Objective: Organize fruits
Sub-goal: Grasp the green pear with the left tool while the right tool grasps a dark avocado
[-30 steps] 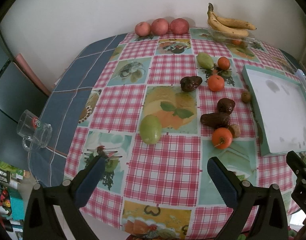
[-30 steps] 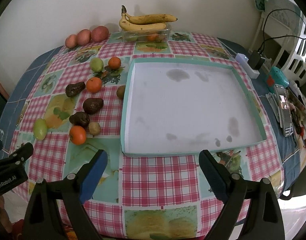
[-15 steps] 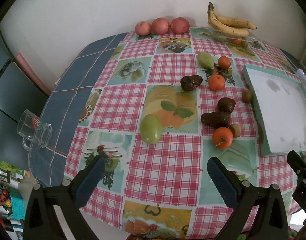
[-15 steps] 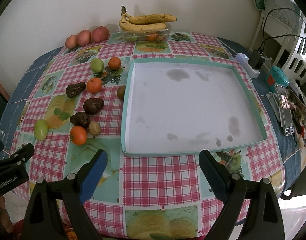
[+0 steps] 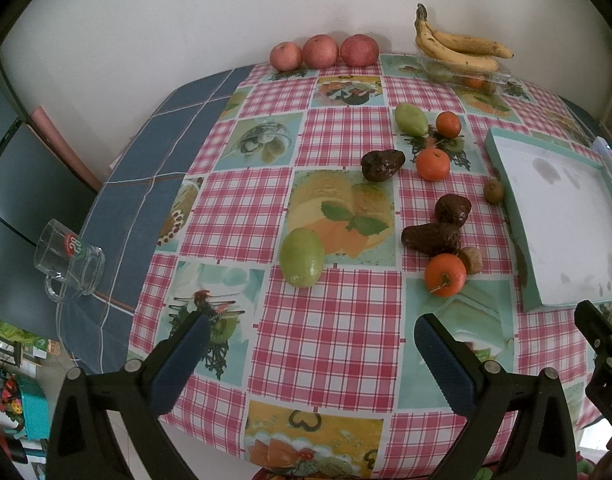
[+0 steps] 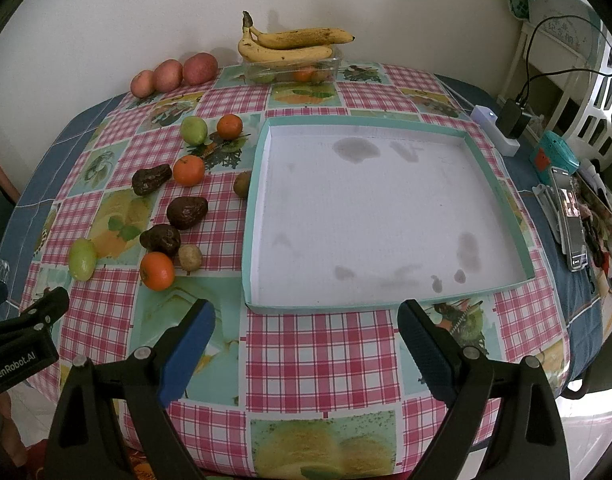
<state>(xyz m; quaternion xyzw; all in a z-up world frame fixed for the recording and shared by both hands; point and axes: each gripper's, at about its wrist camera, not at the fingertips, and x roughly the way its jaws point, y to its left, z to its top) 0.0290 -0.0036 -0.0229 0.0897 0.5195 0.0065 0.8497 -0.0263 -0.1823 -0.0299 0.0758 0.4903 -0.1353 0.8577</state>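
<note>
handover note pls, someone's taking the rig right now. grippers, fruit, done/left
Left gripper: open, holds nothing, short of the near green fruit.
Right gripper: open, holds nothing, at the near edge of the tray.
Tray holds no fruit.
Loose left of the tray: oranges, dark avocados, green fruits, small brown ones. Apples and bananas by the wall.
Done: nothing visibly sorted. Left: all of it.
</note>
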